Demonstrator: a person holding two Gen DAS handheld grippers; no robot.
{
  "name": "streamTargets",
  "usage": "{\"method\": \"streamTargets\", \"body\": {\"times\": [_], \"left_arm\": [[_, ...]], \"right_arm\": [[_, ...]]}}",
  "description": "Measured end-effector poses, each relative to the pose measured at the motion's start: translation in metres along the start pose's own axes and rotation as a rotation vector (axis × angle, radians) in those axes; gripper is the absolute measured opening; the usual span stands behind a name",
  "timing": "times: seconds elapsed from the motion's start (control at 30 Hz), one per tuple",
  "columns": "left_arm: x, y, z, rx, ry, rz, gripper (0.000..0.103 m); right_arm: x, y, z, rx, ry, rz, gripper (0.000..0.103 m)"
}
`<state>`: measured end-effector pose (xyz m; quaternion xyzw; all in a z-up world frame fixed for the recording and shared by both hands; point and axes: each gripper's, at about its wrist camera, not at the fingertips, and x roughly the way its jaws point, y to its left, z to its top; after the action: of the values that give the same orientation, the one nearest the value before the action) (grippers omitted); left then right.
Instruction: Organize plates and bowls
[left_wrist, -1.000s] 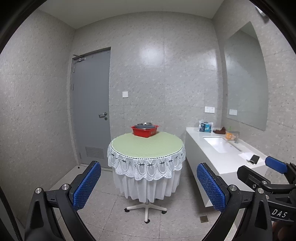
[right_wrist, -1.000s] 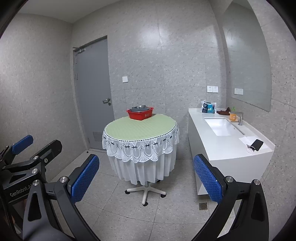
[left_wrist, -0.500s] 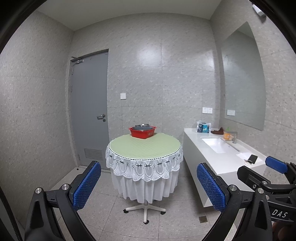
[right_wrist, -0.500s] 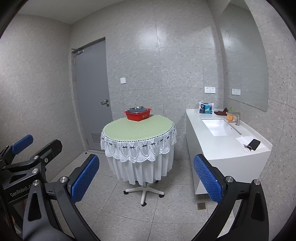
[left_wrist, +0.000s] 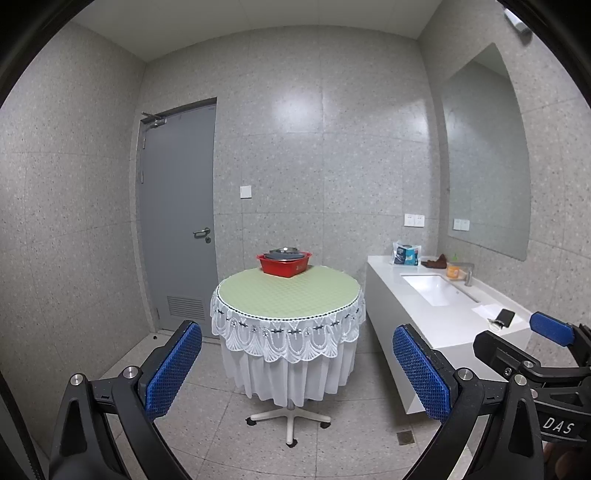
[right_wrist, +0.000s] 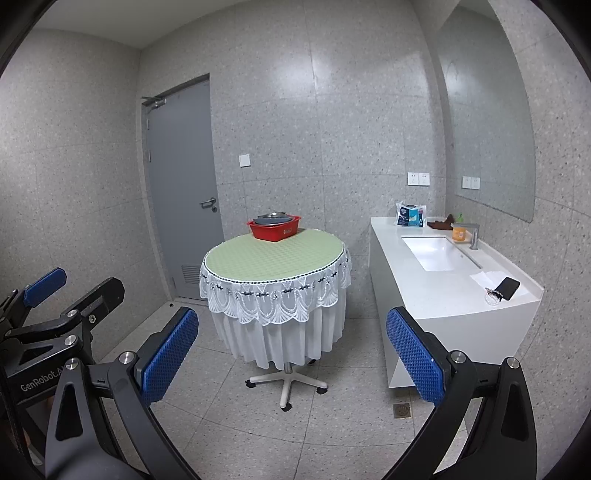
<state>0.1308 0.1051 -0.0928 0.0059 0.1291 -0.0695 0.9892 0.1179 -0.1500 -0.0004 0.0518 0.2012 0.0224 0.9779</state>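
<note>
Right wrist view shows floor drain (right_wrist: 401, 409) clearer. Red basin (left_wrist: 284, 264) with dishes well beyond left gripper (left_wrist: 297, 373) and right gripper (right_wrist: 291, 354), both spread wide, empty.

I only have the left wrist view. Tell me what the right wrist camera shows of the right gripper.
Observer: The right gripper is open, its blue pads wide apart with nothing between them.
Operator: Now report on the red tub.
Observer: It has a small white label on the side facing this camera.
Operator: Check the counter by the phone.
Observer: A white beaded bracelet lies right beside the phone.
</note>
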Motion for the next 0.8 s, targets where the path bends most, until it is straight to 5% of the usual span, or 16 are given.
{"method": "streamTargets", "body": {"times": [0.8], "left_arm": [[0.0073,-0.0101,-0.0072,0.001,-0.004,0.014,0.102]], "right_arm": [[0.0065,0.0017,0.0038,0.002,0.011,0.009,0.103]]}}
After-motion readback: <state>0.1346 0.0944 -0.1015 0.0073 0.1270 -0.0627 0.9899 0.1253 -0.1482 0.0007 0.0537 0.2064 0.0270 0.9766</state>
